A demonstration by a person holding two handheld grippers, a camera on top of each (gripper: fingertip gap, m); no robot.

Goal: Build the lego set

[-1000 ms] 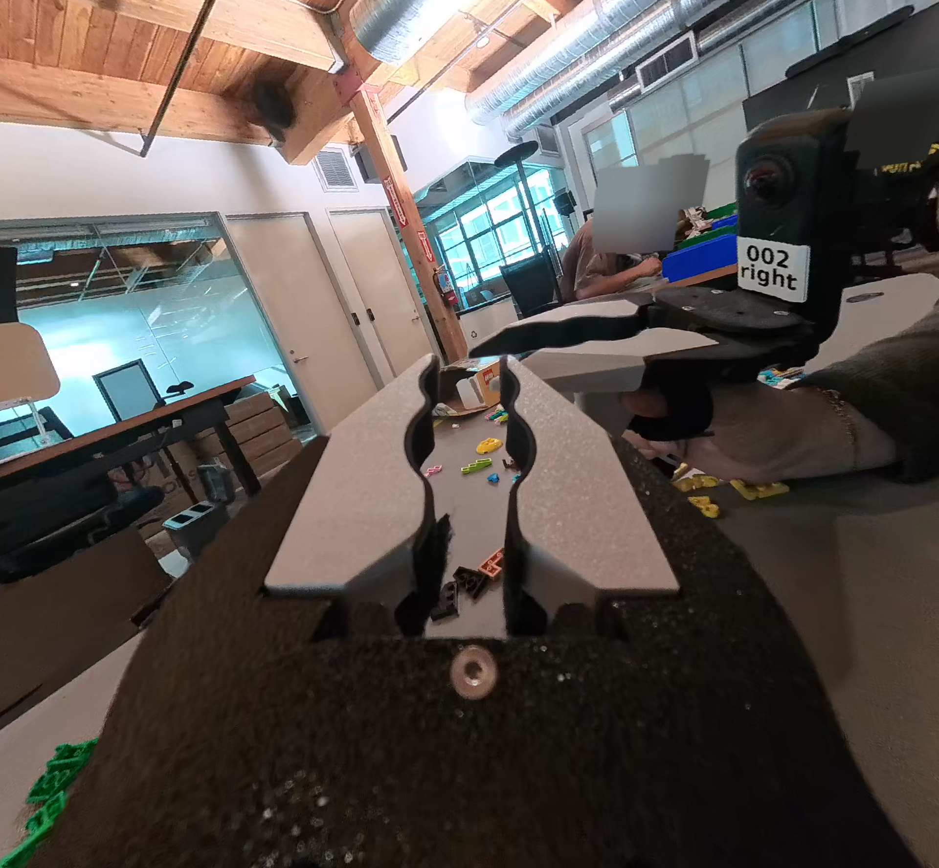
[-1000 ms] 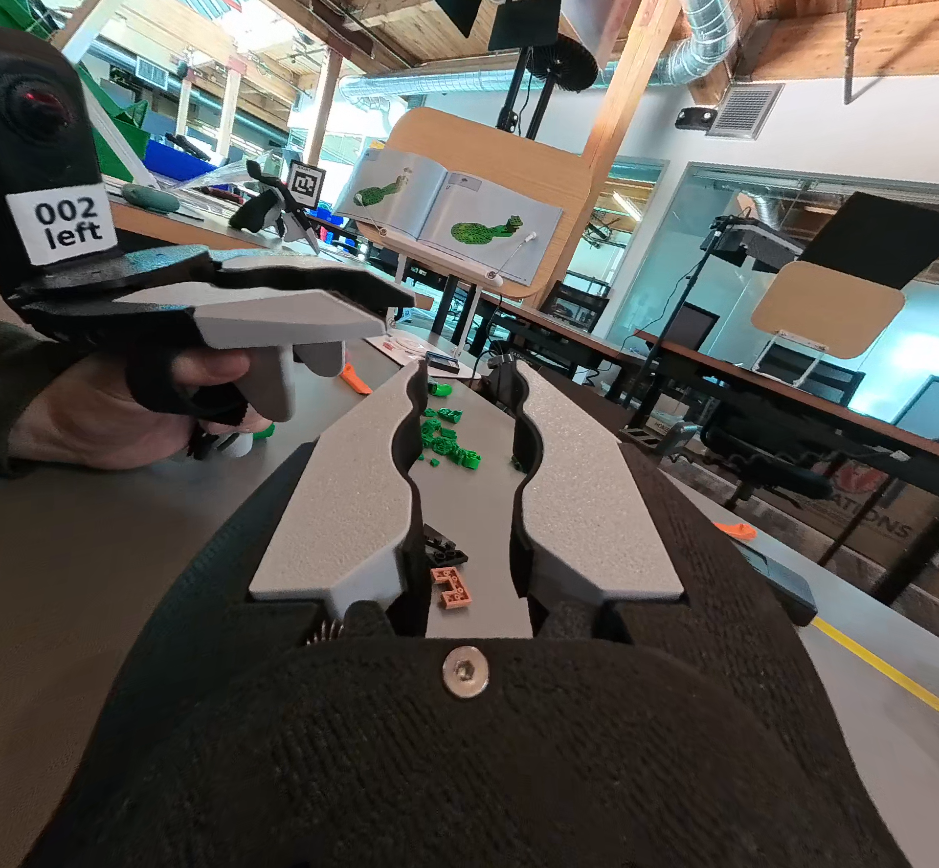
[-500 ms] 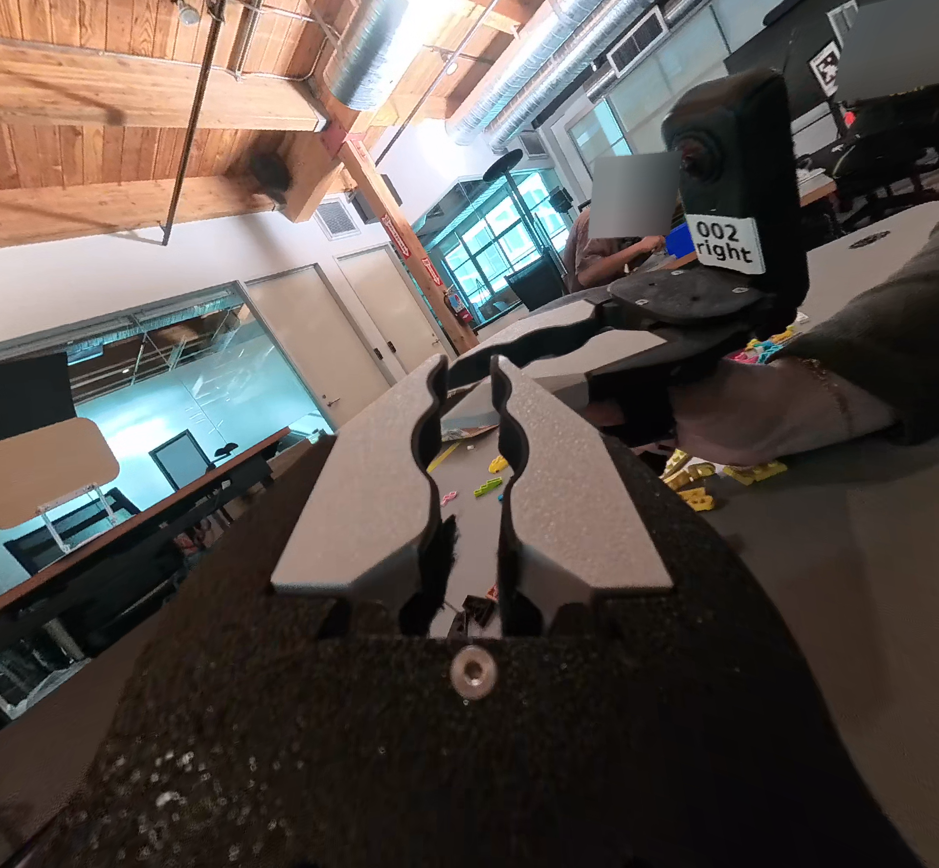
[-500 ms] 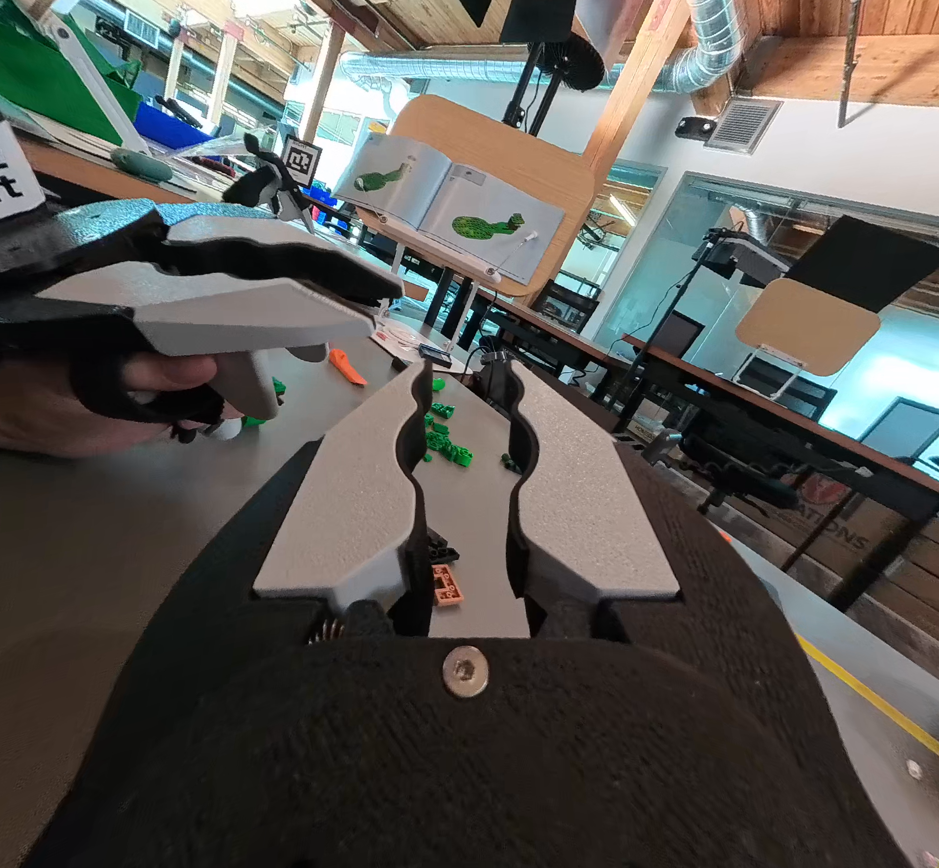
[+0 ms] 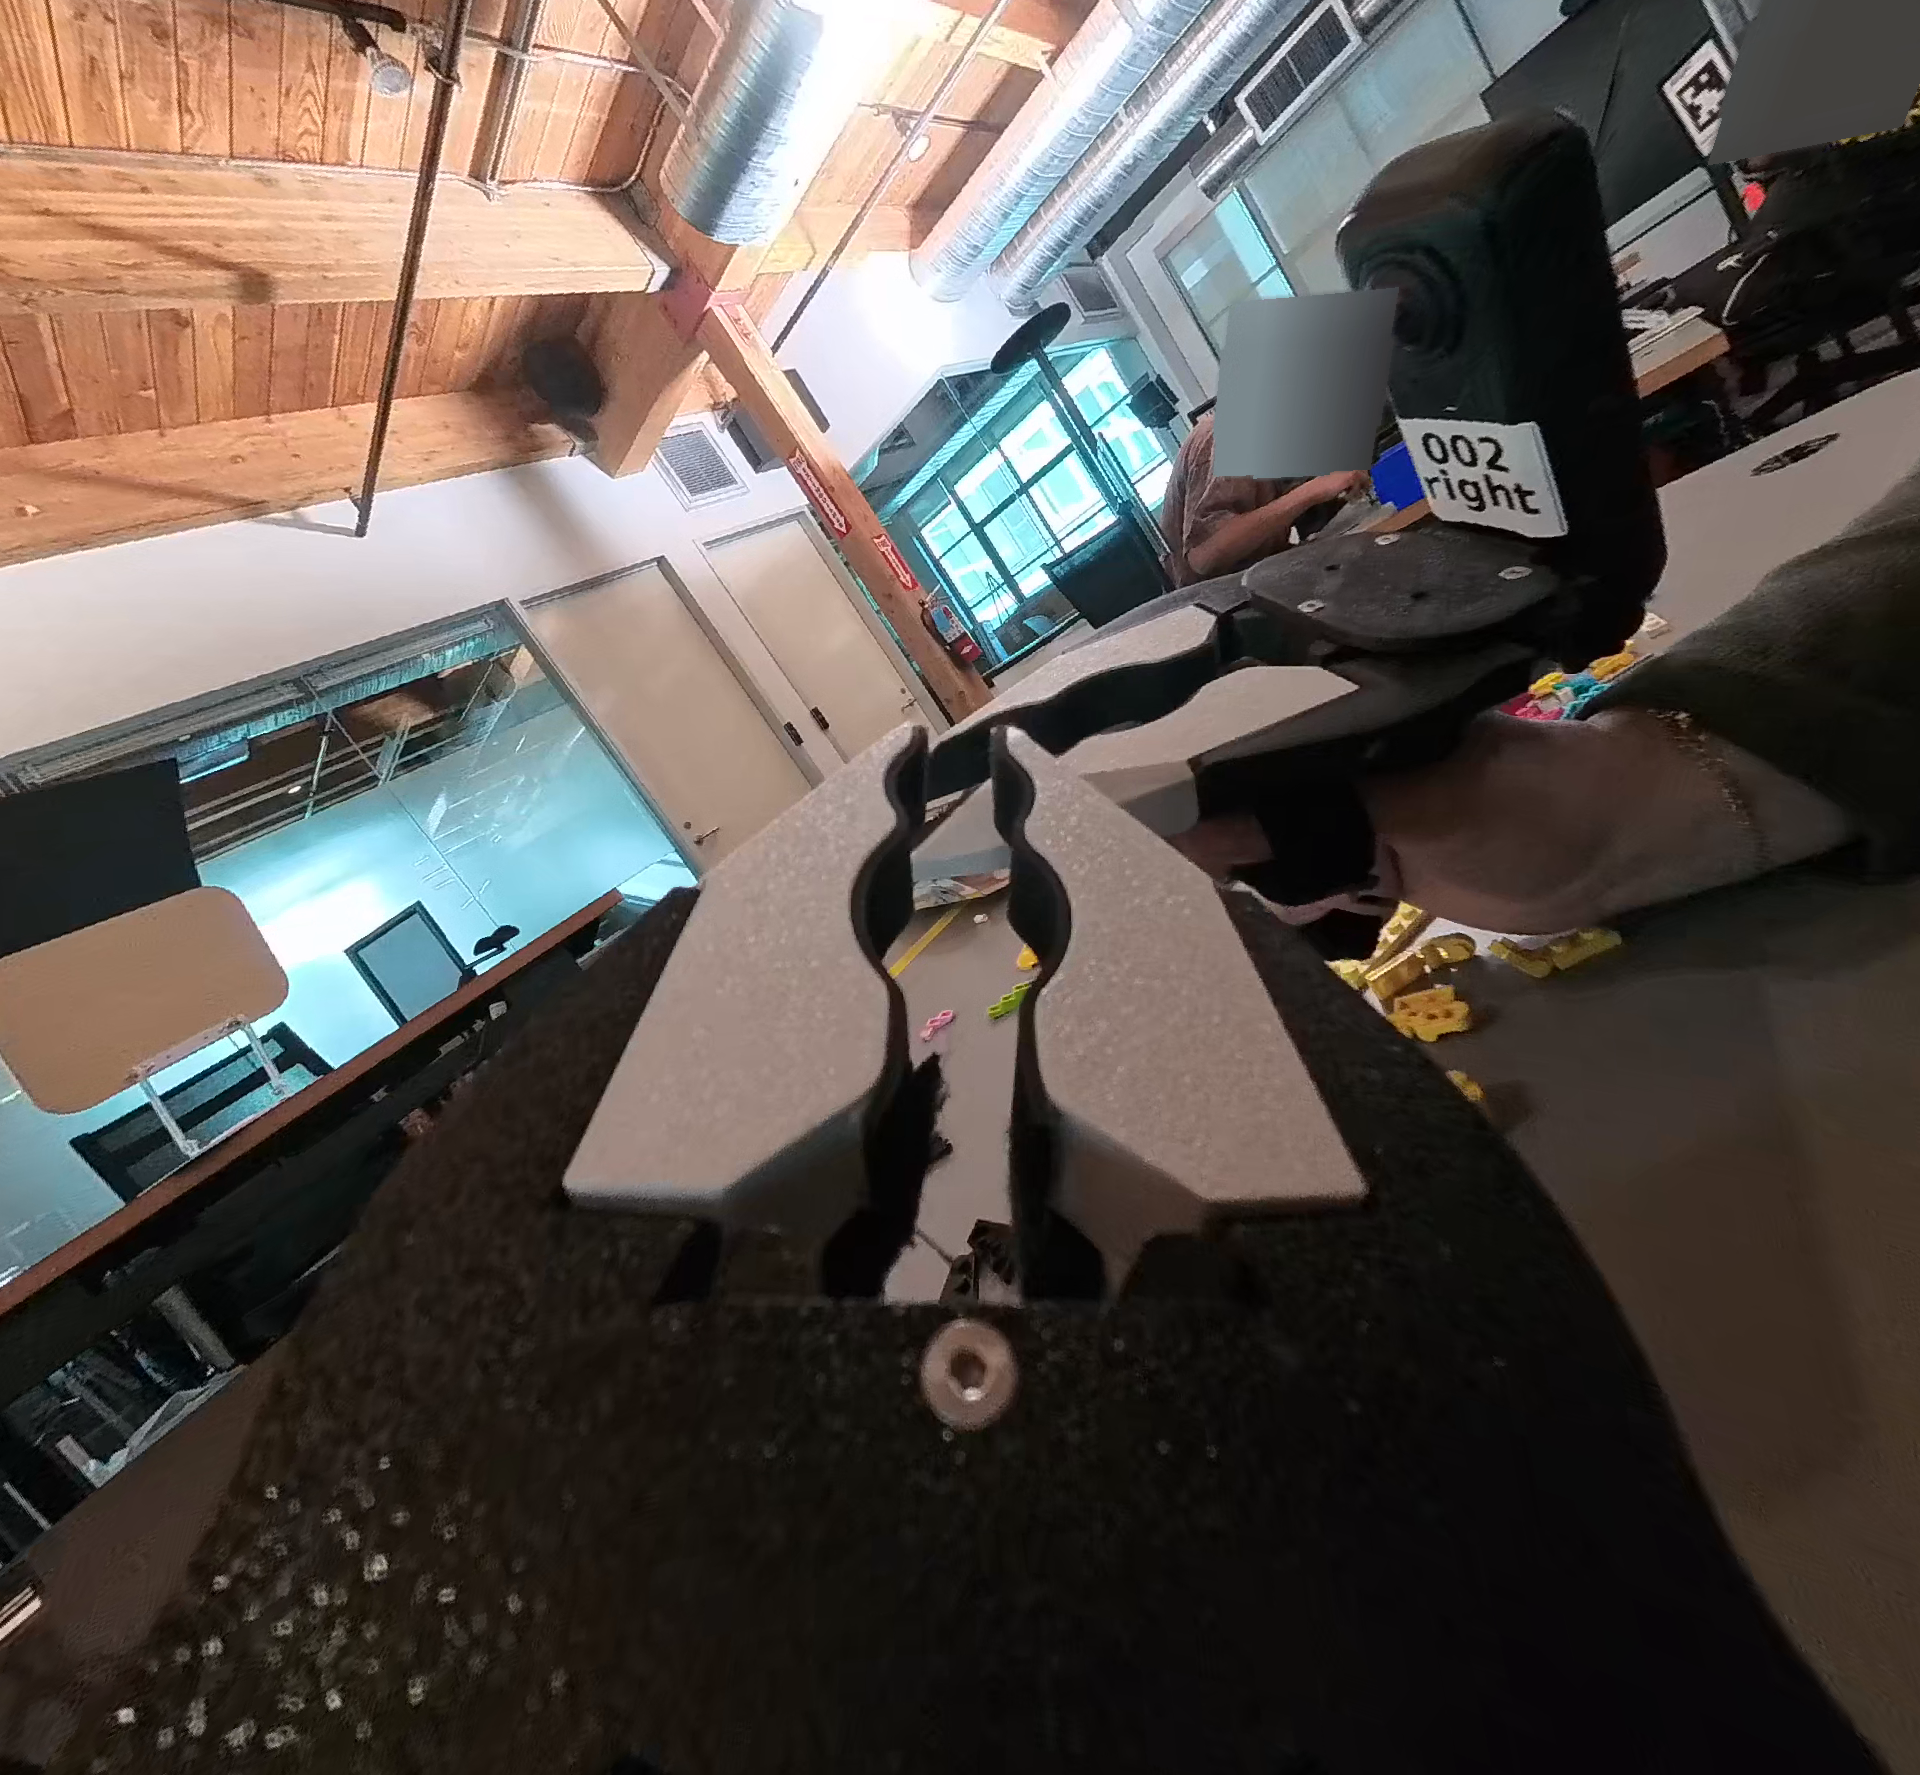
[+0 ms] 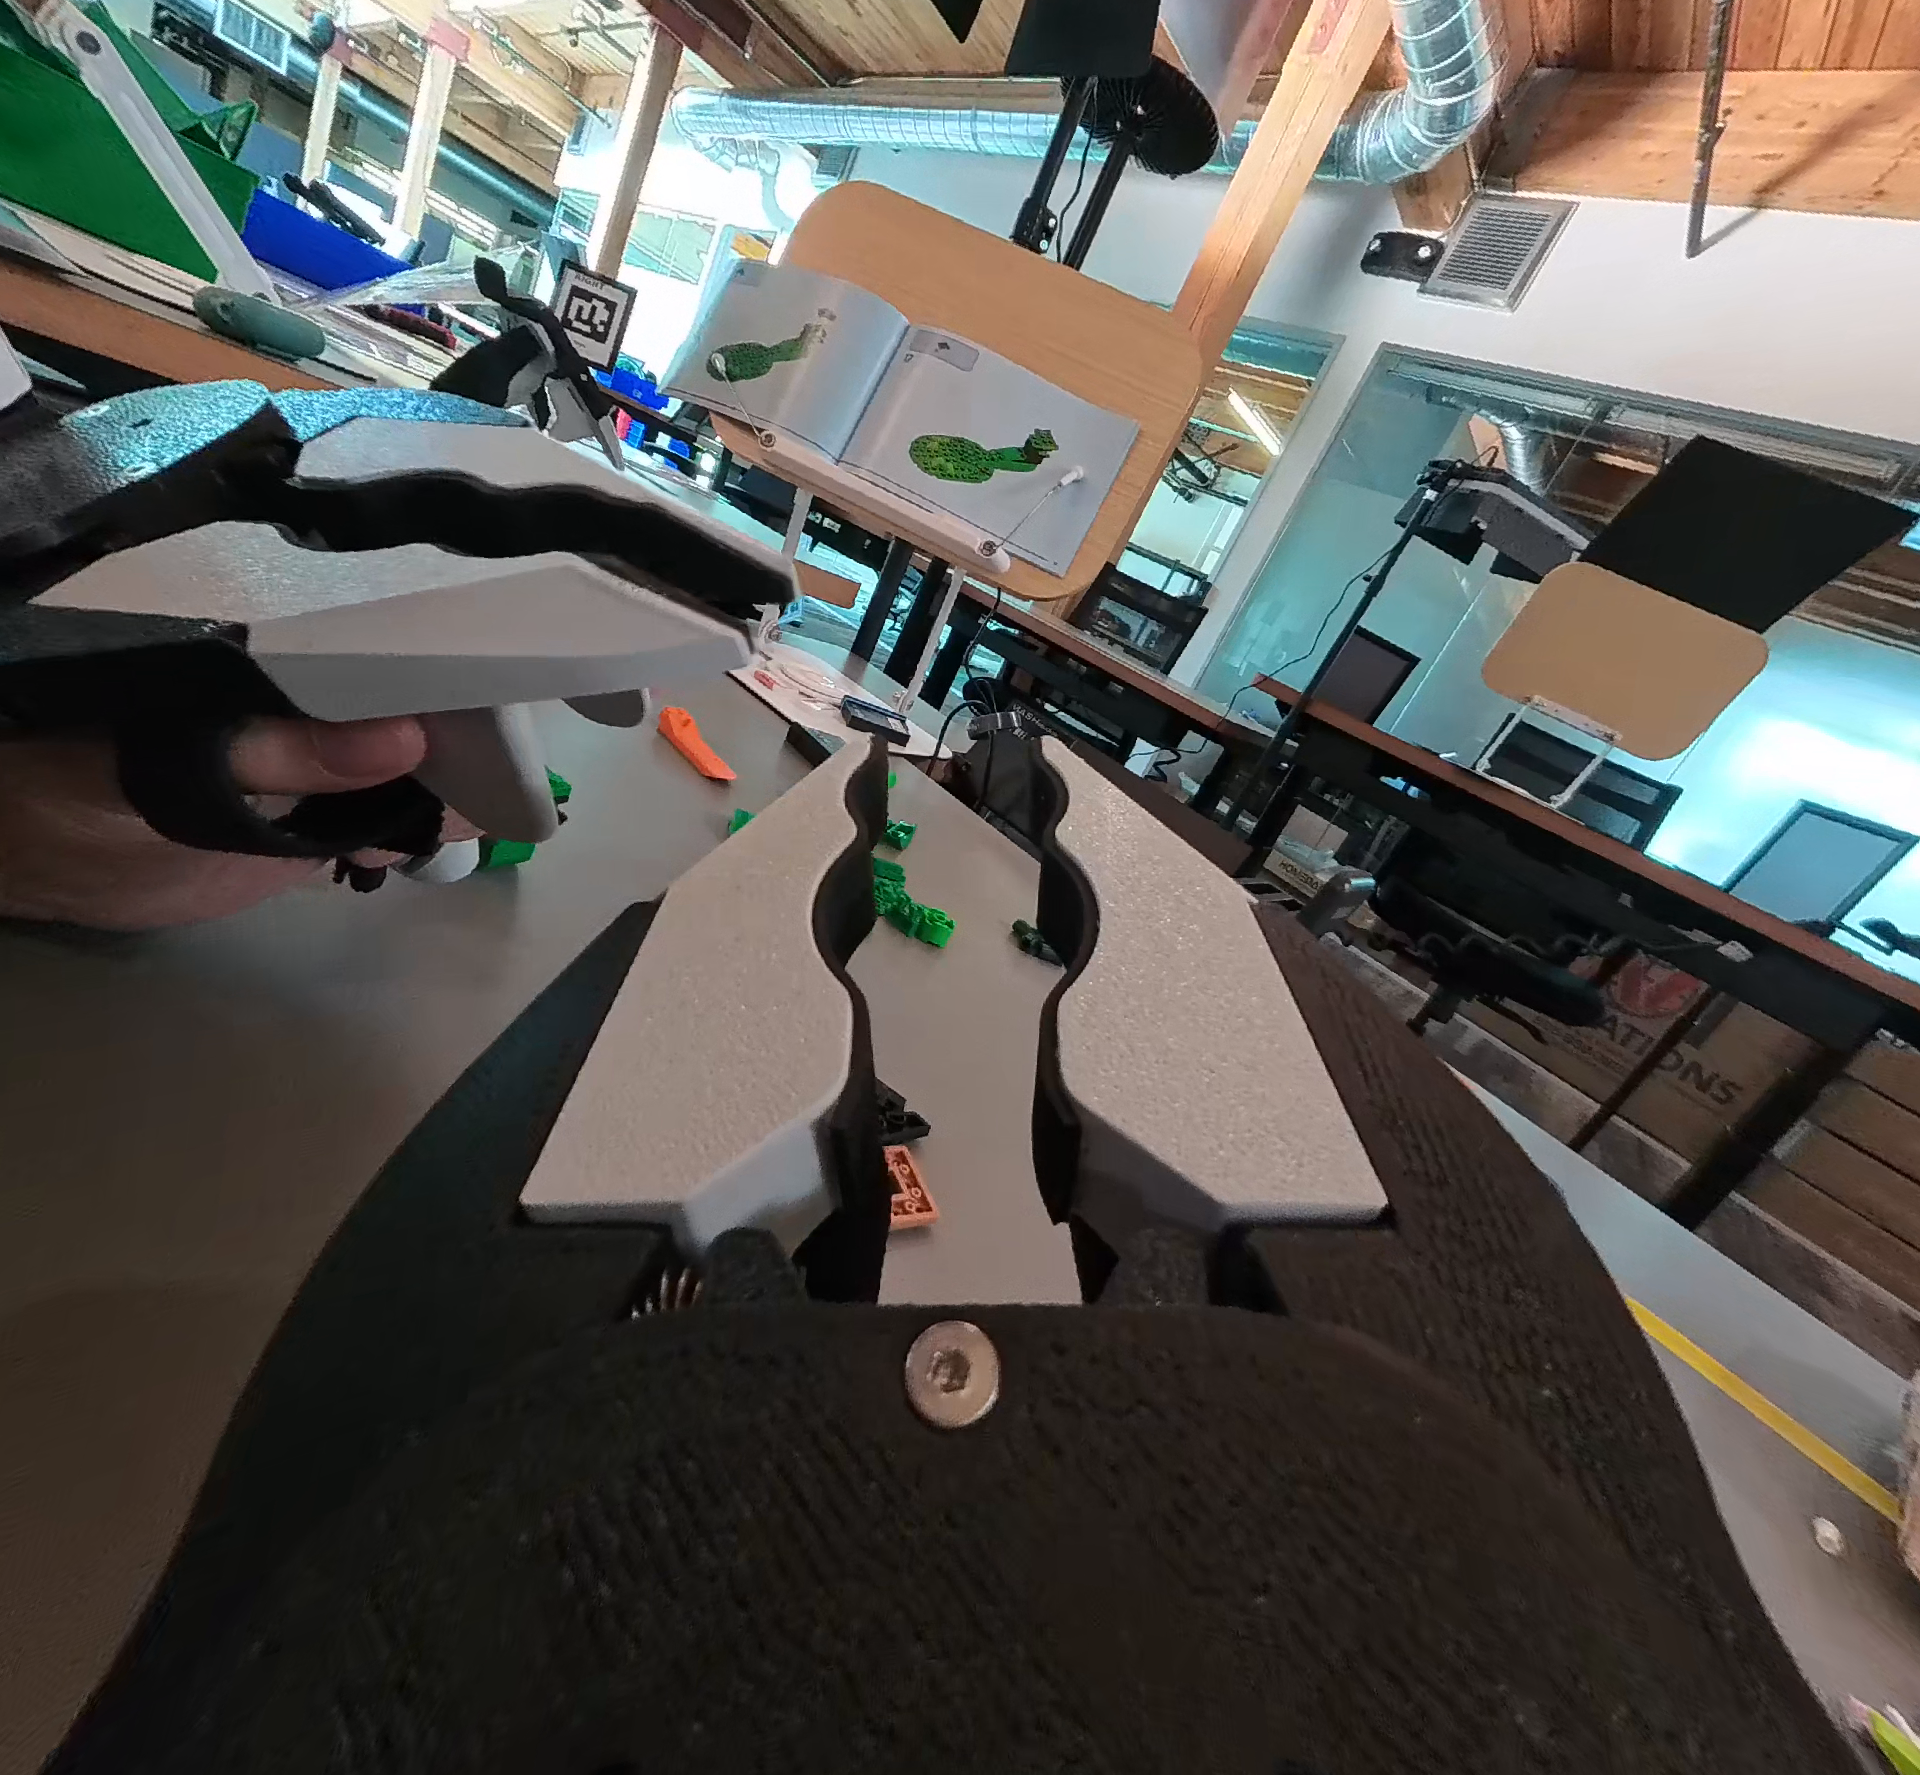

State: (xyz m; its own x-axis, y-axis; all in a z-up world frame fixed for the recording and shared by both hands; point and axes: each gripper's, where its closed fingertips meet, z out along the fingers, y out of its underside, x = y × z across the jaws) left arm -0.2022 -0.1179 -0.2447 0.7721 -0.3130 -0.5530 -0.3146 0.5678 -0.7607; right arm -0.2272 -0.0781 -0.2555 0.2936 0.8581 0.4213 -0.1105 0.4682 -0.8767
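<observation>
My left gripper (image 5: 956, 749) is held low over the grey table (image 5: 1662, 1206), its fingers a narrow gap apart with nothing between them. A small black piece (image 5: 977, 1252) lies on the table under its finger bases. My right gripper (image 6: 961, 759) is open and empty. A black piece (image 6: 896, 1117) and an orange plate (image 6: 912, 1190) lie on the table between its fingers. The two grippers face each other, tips close. The right gripper (image 5: 1049, 717) shows in the left wrist view, and the left gripper (image 6: 769, 603) in the right wrist view.
Green pieces (image 6: 914, 915) and an orange brick separator (image 6: 696, 743) lie beyond the right gripper. An open instruction booklet (image 6: 904, 416) rests on a wooden stand. Yellow pieces (image 5: 1423, 987), a pink piece (image 5: 935, 1024) and a lime piece (image 5: 1006, 1003) lie beyond the left gripper. A person sits at a far table. Some 5 cm of space lies between my two pairs of fingers.
My left gripper has rolled and its fingers have closed to a narrower gap. The right gripper has shifted slightly towards the left one, its opening unchanged.
</observation>
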